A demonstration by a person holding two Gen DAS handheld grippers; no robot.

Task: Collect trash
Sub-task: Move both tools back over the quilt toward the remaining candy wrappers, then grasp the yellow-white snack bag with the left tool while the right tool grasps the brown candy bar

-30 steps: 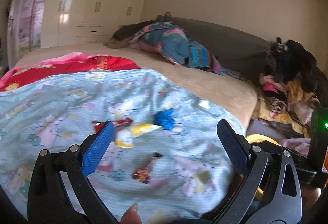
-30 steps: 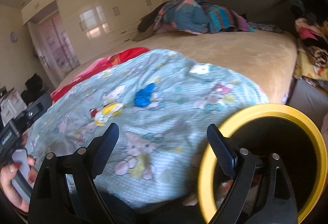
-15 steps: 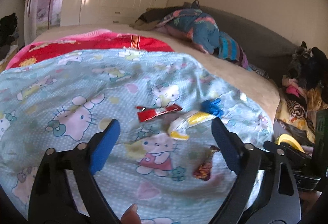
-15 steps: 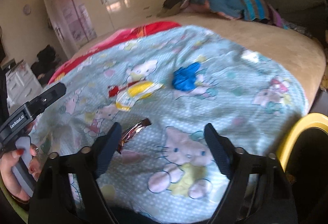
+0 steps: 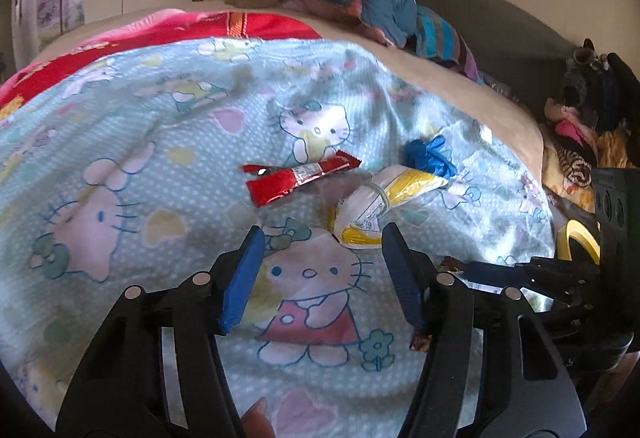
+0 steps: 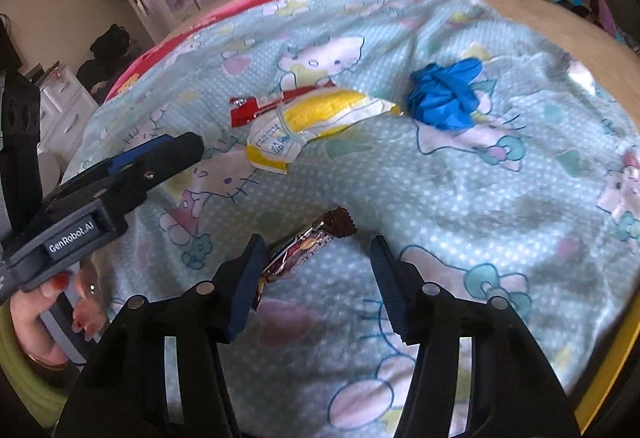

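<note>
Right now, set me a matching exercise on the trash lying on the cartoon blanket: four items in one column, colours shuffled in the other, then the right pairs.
Items:
1. crumpled glove
2. long flat wrapper
3. folded packet
4. candy bar wrapper

Colours:
A. yellow and white
B. dark brown, shiny
C. blue
D. red

Pairs: 1-C, 2-D, 3-A, 4-B.
</note>
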